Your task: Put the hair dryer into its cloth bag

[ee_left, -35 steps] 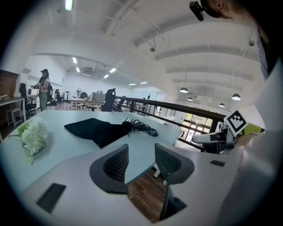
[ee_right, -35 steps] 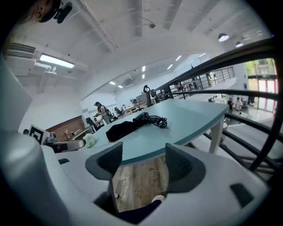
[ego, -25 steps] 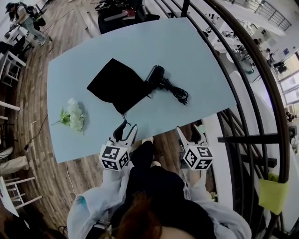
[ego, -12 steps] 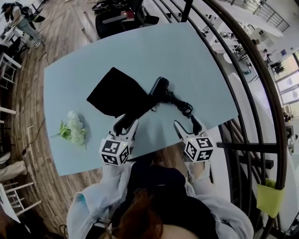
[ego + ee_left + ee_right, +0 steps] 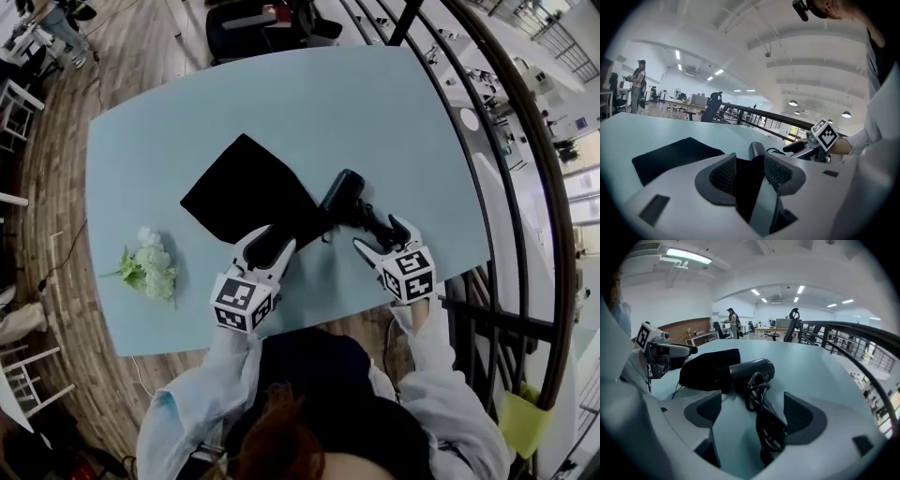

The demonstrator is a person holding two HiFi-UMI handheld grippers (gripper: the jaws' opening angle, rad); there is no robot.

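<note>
A black cloth bag [image 5: 246,190] lies flat on the light blue table [image 5: 187,103]. The black hair dryer [image 5: 341,192] lies at the bag's right edge, its coiled cord [image 5: 377,226] trailing toward me. My left gripper [image 5: 264,246] hovers over the bag's near corner, jaws apart, with the bag [image 5: 670,157] dark between them and the dryer [image 5: 757,150] beyond. My right gripper [image 5: 380,239] is over the cord and its jaws are opening. In the right gripper view the cord [image 5: 764,423] lies between the wide pads [image 5: 801,416], untouched, ahead of the dryer [image 5: 752,371].
A bunch of white flowers [image 5: 150,267] lies near the table's left front. A dark railing [image 5: 511,197] curves close along the table's right side. The table's near edge [image 5: 309,323] runs just behind both grippers. Chairs stand past the far edge.
Both grippers have moved forward from the table's near edge, the left over the bag's corner, the right over the cord. The right gripper rolled and its jaws widened.
</note>
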